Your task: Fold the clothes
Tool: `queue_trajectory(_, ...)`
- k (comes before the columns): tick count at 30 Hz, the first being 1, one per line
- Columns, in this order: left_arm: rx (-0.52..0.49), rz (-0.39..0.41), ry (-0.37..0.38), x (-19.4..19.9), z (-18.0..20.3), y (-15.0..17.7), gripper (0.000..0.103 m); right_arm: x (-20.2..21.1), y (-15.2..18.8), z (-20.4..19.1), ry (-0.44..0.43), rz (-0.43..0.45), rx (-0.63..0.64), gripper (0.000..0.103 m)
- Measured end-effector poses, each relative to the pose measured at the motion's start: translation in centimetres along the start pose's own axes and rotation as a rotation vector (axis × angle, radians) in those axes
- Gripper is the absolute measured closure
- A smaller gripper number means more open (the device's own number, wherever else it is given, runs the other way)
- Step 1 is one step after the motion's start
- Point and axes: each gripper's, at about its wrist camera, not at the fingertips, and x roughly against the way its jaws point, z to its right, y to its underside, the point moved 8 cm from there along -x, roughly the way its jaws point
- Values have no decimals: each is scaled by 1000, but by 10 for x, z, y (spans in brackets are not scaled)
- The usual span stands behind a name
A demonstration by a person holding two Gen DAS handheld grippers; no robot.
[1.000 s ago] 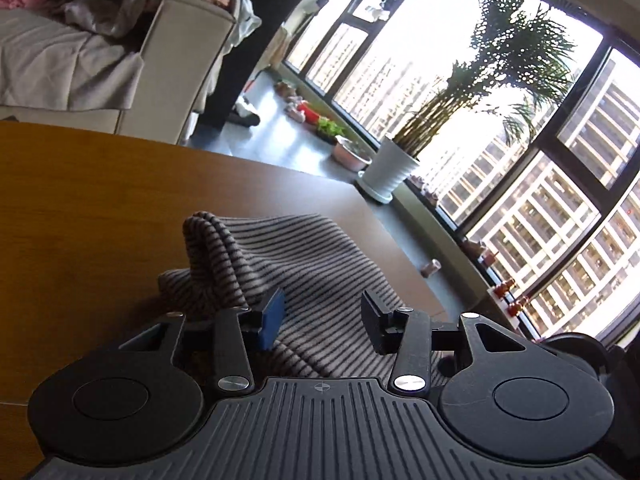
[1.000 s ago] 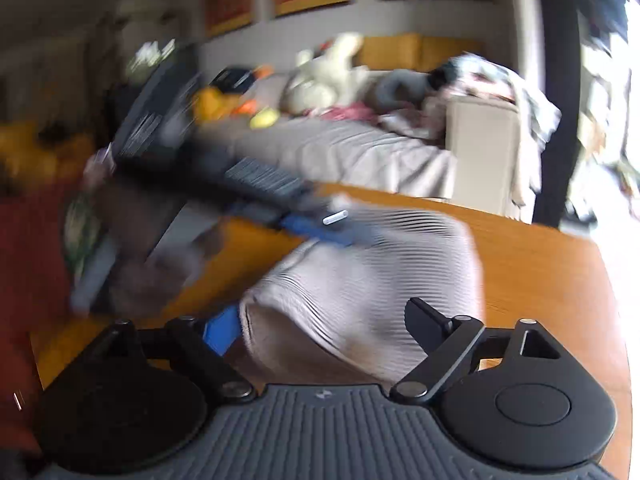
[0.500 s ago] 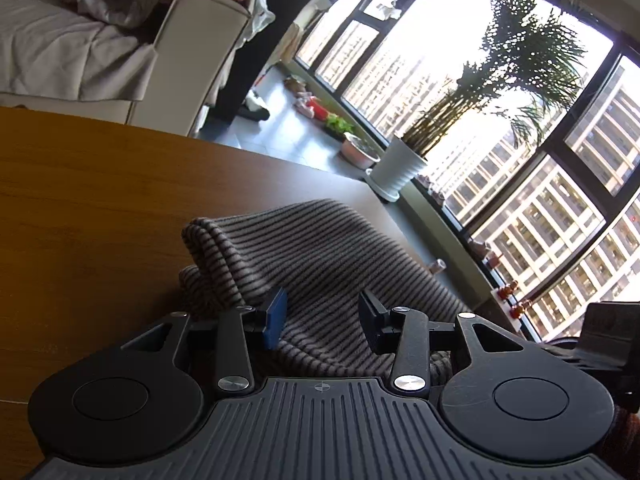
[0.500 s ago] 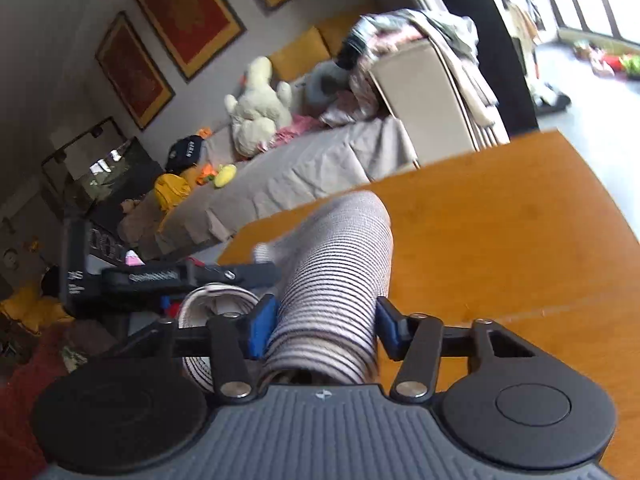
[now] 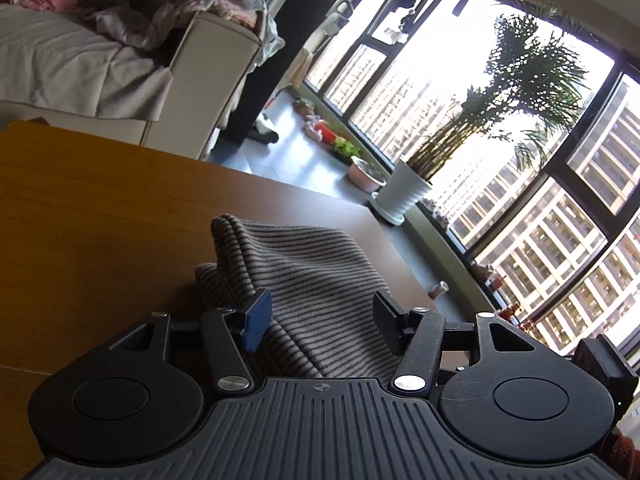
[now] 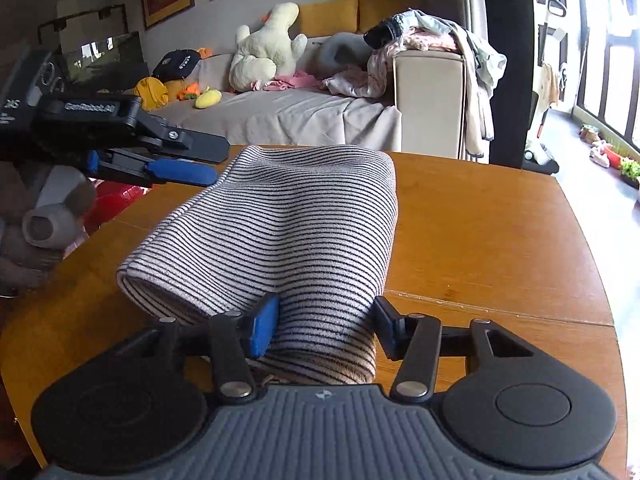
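A grey knit garment with thin dark stripes (image 6: 300, 216) lies folded into a thick bundle on the wooden table (image 6: 480, 240). My right gripper (image 6: 324, 330) is at the bundle's near end, and both pads press into the fold, so it is shut on the garment. My left gripper (image 5: 320, 320) is at the opposite side. The striped garment (image 5: 312, 264) runs between its fingers, but the jaws are opening and the pads stand apart from the cloth. In the right wrist view the left gripper (image 6: 222, 162) hovers at the garment's far left edge.
A sofa (image 6: 304, 116) behind the table holds plush toys and a heap of loose clothes (image 6: 420, 44). The table (image 5: 80, 220) ends close to the right of the garment, above the floor. A potted palm (image 5: 404, 196) stands by the windows.
The left jaws have spread wider around the cloth, and the left gripper has drawn back a little. The right gripper went from wide open to closed on the fold and sank toward the table.
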Motion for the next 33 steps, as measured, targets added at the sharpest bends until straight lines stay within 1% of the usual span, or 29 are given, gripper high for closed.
queue_trajectory(1, -9, 0, 2, 5, 4, 4, 27, 0, 0, -1, 2, 0, 1, 50)
queue_trajectory(2, -17, -14, 2, 5, 6, 11, 27, 1, 1, -1, 2, 0, -1, 50)
queue_trajectory(3, -24, -30, 2, 4, 9, 18, 27, 0, -1, 1, -3, -2, -9, 50)
queue_trajectory(5, -59, -74, -36, -3, 7, 33, 30, 1, -5, 6, -31, -6, -45, 48)
queue_trajectory(6, -78, -97, -57, -7, 6, 41, 33, 3, -11, 12, -66, 0, -99, 43)
queue_trajectory(8, -98, -118, -89, -13, 0, 50, 29, 8, -25, 27, -134, 28, -219, 41)
queue_trajectory(9, -92, -121, -86, -14, -1, 51, 29, 10, -34, 35, -145, 49, -258, 40)
queue_trajectory(11, -84, -122, -77, -15, -4, 51, 29, 6, -53, 48, -120, 94, -265, 33)
queue_trajectory(12, -86, -123, -76, -15, -4, 50, 29, 1, -60, 52, -99, 109, -254, 26)
queue_trajectory(13, -88, -125, -75, -16, -5, 51, 28, -8, -65, 56, -87, 111, -249, 23)
queue_trajectory(16, -93, -129, -76, -16, -5, 53, 28, -48, -67, 63, -108, 50, -280, 23)
queue_trajectory(17, -96, -129, -77, -16, -5, 53, 28, -62, -66, 64, -117, 25, -294, 23)
queue_trajectory(18, -100, -129, -79, -15, -5, 52, 28, -68, -67, 62, -133, 17, -306, 31)
queue_trajectory(19, -105, -128, -83, -14, -5, 53, 28, -72, -69, 59, -151, 14, -317, 42)
queue_trajectory(20, -110, -127, -87, -13, -6, 53, 28, -75, -70, 57, -169, 12, -327, 44)
queue_trajectory(21, -114, -127, -90, -12, -6, 54, 28, -71, -76, 53, -190, 37, -322, 50)
queue_trajectory(23, -122, -129, -93, -11, -6, 55, 28, -59, -88, 47, -233, 103, -310, 56)
queue_trajectory(24, -125, -130, -95, -11, -6, 56, 27, -55, -92, 46, -242, 118, -303, 64)
queue_trajectory(25, -129, -130, -97, -11, -6, 57, 27, -53, -93, 46, -237, 115, -284, 67)
queue_trajectory(29, -124, -120, -95, -12, -5, 56, 27, -68, -74, 45, -87, 39, -167, 67)
queue_trajectory(30, -127, -119, -96, -12, -5, 56, 27, -72, -70, 45, -48, 19, -138, 64)
queue_trajectory(33, -129, -119, -98, -12, -3, 57, 27, -66, -65, 38, 1, 40, -64, 60)
